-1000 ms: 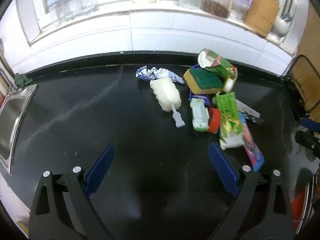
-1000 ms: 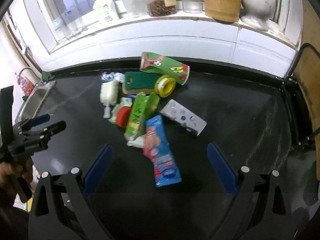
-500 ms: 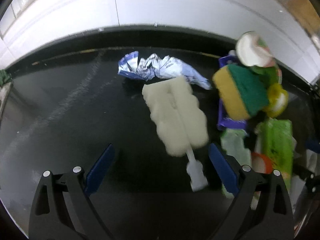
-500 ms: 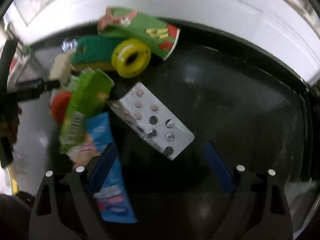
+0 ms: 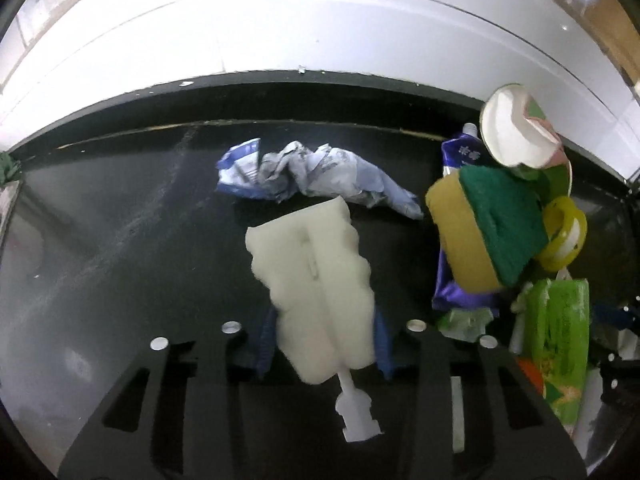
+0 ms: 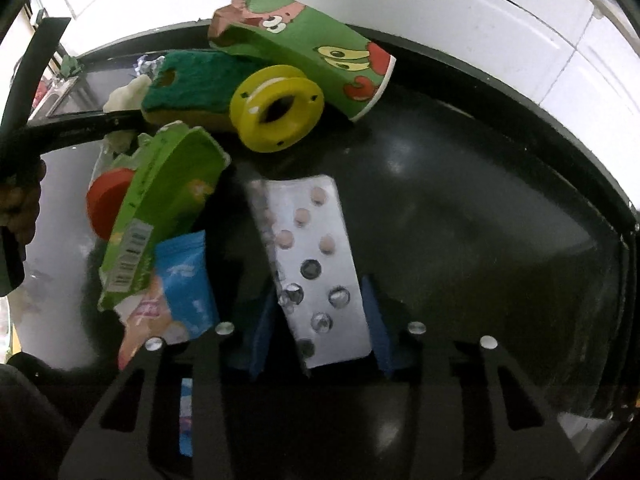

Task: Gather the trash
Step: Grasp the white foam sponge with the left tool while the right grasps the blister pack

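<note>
Left hand-held gripper (image 5: 323, 338) closing on white sponge brush (image 5: 316, 284); right hand-held gripper (image 6: 316, 330) closing on pill blister pack (image 6: 316, 268); wrapper print unreadable

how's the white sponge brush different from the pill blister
The white sponge brush is thick, soft and lumpy foam with a plastic stem; the pill blister is a thin, flat, shiny foil sheet dotted with pill pockets. The brush sits between the closing jaws of the left gripper, the blister between those of the right gripper. Both lie lengthwise between blue pads on the black counter.
</note>
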Motion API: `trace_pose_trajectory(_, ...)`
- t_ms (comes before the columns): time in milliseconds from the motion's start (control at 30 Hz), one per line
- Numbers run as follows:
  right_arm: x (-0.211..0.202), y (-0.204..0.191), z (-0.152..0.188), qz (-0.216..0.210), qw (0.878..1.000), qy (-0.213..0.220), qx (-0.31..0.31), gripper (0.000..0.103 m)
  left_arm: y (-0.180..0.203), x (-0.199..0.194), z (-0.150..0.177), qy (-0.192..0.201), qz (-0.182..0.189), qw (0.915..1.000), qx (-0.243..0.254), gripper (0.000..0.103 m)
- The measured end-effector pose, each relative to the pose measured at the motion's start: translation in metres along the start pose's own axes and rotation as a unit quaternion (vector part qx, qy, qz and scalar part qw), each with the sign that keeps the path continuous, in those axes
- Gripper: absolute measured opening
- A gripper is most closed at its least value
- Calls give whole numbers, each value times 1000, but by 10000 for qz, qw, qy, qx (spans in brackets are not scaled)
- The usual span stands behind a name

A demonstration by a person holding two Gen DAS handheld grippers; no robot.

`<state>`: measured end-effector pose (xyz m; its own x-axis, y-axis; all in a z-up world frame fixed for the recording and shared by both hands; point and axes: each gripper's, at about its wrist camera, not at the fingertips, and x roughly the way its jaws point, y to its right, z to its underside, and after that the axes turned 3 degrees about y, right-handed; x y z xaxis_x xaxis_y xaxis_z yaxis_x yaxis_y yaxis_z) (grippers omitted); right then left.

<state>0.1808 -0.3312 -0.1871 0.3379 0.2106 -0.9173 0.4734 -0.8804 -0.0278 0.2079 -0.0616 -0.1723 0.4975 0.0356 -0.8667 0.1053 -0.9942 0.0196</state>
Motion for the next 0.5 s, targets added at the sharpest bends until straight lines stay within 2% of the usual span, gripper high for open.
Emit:
trace_pose_trajectory(167,-31,-7,3,99,9994,206,277,41,-8,-45,16,155,12,9999,44,35)
trace_pose_trajectory(367,-84,-26,14,139,9961,636,591,41,-8,-114,51,337,77,9993,167,36)
trace_pose_trajectory(500,-120,-40,26,99,9932,847,786,41,-6,-146,78,424,178,9984,316,36)
